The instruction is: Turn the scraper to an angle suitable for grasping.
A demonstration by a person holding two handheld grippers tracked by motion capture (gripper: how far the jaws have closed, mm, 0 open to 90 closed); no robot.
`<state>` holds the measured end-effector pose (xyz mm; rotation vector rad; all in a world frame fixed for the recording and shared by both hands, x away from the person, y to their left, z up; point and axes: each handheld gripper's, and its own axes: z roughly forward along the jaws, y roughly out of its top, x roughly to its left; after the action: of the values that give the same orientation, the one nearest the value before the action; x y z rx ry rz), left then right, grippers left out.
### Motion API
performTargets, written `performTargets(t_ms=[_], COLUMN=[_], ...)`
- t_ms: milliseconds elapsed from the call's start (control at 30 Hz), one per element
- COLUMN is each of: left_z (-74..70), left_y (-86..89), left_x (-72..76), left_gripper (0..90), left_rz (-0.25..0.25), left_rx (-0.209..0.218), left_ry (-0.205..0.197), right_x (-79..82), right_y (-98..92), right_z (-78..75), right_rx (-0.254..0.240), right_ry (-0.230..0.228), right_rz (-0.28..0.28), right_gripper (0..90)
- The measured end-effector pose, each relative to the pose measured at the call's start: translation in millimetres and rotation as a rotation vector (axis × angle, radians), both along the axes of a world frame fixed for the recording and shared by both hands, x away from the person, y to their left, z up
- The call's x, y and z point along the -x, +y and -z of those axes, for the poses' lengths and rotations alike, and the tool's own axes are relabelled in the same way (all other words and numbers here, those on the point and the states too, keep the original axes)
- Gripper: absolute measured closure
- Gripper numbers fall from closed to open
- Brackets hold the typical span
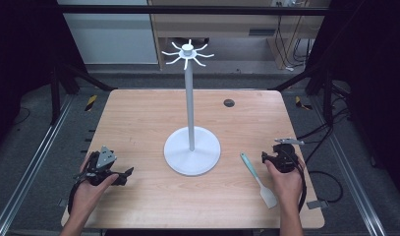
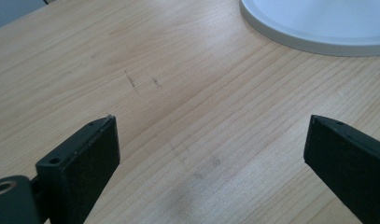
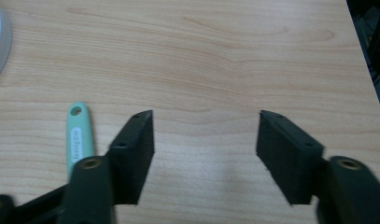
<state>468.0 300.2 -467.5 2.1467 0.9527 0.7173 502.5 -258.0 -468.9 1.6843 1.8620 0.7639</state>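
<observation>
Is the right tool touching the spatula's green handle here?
Apart. In the right gripper view, the right tool stands open over bare table, and the spatula lies off to the left of its jaws, with wood showing between.

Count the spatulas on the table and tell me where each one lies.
1. The spatula lies flat on the table, right of the rack's round base and just left of the right tool, its green handle pointing away from the person.

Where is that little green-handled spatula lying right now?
In the high view the spatula lies flat on the table, at its near right, between the white stand's round base and the right gripper.
</observation>
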Motion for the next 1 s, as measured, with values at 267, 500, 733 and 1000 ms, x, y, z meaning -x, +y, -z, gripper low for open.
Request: performTargets(t_ms=[267,500,733,1000], left_z=[-0.2,0.4,0.1,0.7], left_y=[1.5,0.8,0.3,-0.7], left_x=[0.9,0.9,1.0,0.3], left_gripper=[3.3,3.3,3.3,3.3], left_rz=[-0.011,-0.013,-0.013,-0.005], left_rx=[0.0,-0.001,0.001,-0.011], left_ry=[-0.007,-0.009,-0.009,0.0], right_x=[-12.7,-23.7,-22.0,-20.6], right_y=[18.9,29.0,34.1,37.6], right_z=[-17.0,-6.7,-2.4,2.5], right_rx=[0.011,-0.008,-0.043,-0.032], right_ry=[-0.017,0.044,0.059,0.072], right_rz=[-0.047,-0.113,-0.143,-0.172], right_gripper=[73.5,88.8,90.0,90.0])
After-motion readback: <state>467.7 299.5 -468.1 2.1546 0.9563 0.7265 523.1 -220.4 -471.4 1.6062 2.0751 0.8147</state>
